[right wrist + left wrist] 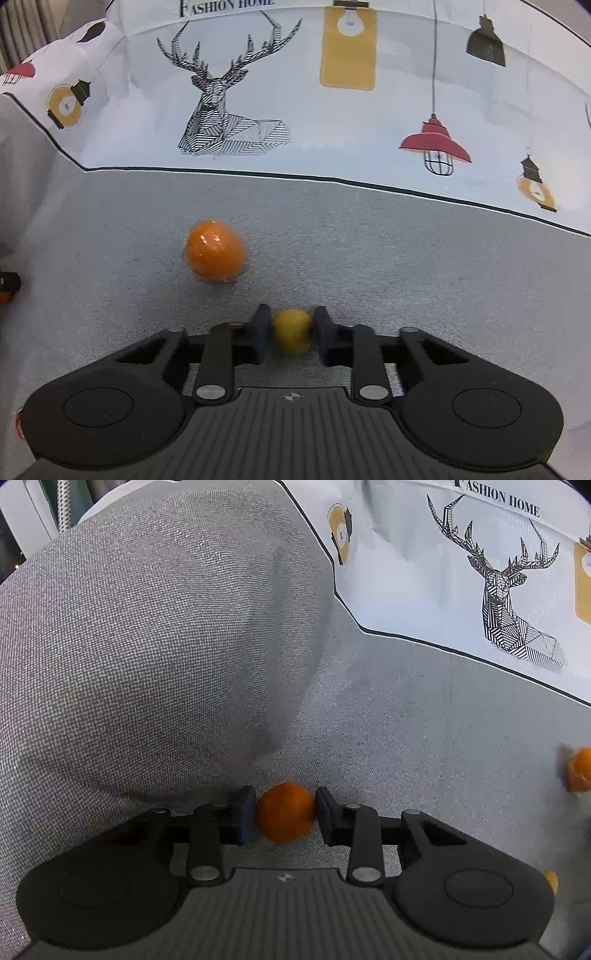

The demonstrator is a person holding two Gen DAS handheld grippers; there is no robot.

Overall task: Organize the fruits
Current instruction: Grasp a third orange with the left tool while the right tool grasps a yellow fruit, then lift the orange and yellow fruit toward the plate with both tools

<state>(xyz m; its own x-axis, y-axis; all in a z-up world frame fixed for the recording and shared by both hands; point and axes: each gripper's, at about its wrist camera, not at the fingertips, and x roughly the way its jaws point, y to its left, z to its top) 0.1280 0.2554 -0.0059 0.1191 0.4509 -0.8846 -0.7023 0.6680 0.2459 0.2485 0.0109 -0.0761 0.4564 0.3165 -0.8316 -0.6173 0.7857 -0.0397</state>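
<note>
A small orange fruit (285, 812) is seen gripped between the two dark pads of the left claw (285, 814), low in the middle of the left wrist view, with both pads pressed against its sides. It is held just above a grey woven cloth (406, 746) that covers the surface below. A large grey cushion-like mound (147, 646) fills the left side of that view, and a second orange fruit (580, 770) is seen at the far right edge, lying on the cloth well apart from the held one. In the right wrist view, a small yellow fruit (292, 330) is clenched between the pads of the right claw (292, 332), also over the grey cloth. A larger, glossy orange fruit (216, 255) is seen resting on the cloth nearby, up and to the left of the yellow one, not touching it. Beyond both, a white fabric (332, 147) printed with a line-drawn deer head (221, 99), lamps and the words "Fashion Home" is laid.
</note>
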